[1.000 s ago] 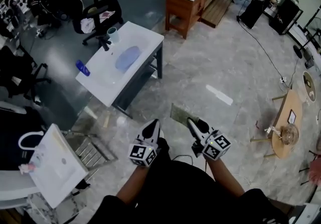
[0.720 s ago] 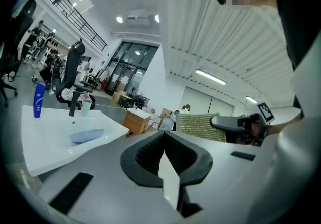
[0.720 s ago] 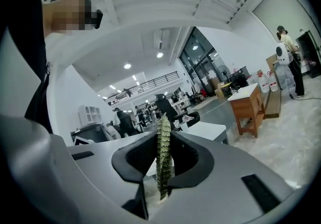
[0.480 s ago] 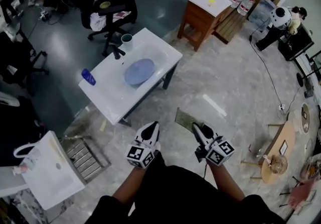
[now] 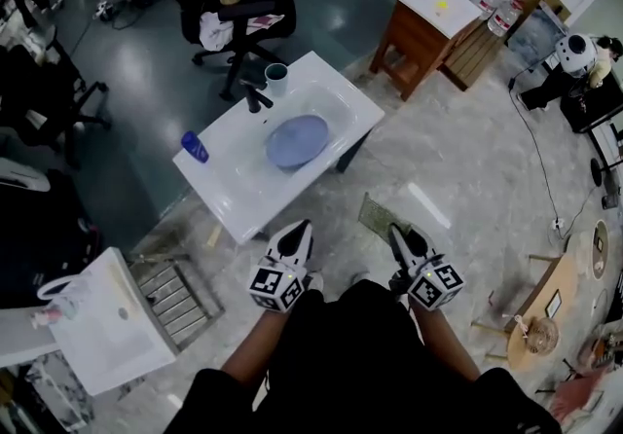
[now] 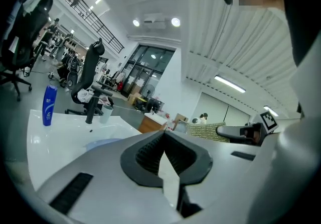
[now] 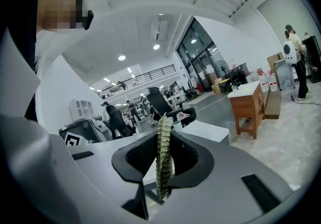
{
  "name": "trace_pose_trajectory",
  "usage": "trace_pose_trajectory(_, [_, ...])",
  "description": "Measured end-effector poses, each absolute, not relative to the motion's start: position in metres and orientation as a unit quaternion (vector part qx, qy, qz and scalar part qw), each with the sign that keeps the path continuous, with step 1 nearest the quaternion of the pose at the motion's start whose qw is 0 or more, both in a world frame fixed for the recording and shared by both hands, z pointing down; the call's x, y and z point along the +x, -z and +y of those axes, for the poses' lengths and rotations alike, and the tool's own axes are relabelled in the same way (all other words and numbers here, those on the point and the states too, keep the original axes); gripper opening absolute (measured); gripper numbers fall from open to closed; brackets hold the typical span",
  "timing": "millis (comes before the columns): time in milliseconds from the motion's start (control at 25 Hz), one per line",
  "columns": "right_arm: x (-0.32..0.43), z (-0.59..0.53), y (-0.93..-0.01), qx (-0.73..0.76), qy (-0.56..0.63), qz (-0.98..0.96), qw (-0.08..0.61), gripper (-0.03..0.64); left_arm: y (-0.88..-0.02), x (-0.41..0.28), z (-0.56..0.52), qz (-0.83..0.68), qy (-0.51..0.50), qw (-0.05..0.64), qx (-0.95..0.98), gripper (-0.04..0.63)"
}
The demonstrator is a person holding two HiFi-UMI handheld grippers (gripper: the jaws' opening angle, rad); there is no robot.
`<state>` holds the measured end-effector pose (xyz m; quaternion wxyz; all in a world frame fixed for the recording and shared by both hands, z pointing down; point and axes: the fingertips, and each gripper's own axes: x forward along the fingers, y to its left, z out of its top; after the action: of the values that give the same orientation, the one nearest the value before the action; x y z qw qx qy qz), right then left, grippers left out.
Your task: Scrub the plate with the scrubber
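A blue plate [image 5: 298, 141] lies in the basin of a white sink unit [image 5: 243, 189] ahead of me; it shows as a pale blue patch [image 6: 104, 142] in the left gripper view. My right gripper [image 5: 400, 234] is shut on a flat green scrubber [image 5: 380, 218], which stands edge-on between its jaws [image 7: 163, 157]. My left gripper [image 5: 295, 235] is shut with nothing in it, just short of the sink unit's near edge. Both grippers are held level in front of my body, apart from the plate.
On the sink unit stand a black tap [image 5: 255, 98], a cup [image 5: 276, 78] and a blue bottle [image 5: 194, 146]. An office chair [image 5: 243, 9] and a wooden cabinet [image 5: 434, 23] stand behind. A second white basin [image 5: 107, 325] sits at lower left, a round wooden table [image 5: 545, 310] at right.
I have walked toward the sink unit: it and the plate have come nearer and shifted right in the head view. Both grippers stay shut, the scrubber still in the right.
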<state>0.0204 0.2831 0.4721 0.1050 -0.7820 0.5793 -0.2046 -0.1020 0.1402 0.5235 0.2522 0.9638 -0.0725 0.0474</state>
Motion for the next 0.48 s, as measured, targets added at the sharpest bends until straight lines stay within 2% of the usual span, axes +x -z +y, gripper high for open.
trace_pose_trajectory(280, [0.029, 0.229, -0.483, -0.74, 0.213, 0.627, 0.114, 0.061, -0.529, -0.104, 0.111, -0.123, -0.047, 0.255, 0.958, 0.005])
trace_pose_trajectory(480, [0.072, 0.176, -0.485, -0.701, 0.207, 0.673, 0.112, 0.061, -0.538, -0.074, 0.078, -0.171, -0.05, 0.253, 0.951, 0.004])
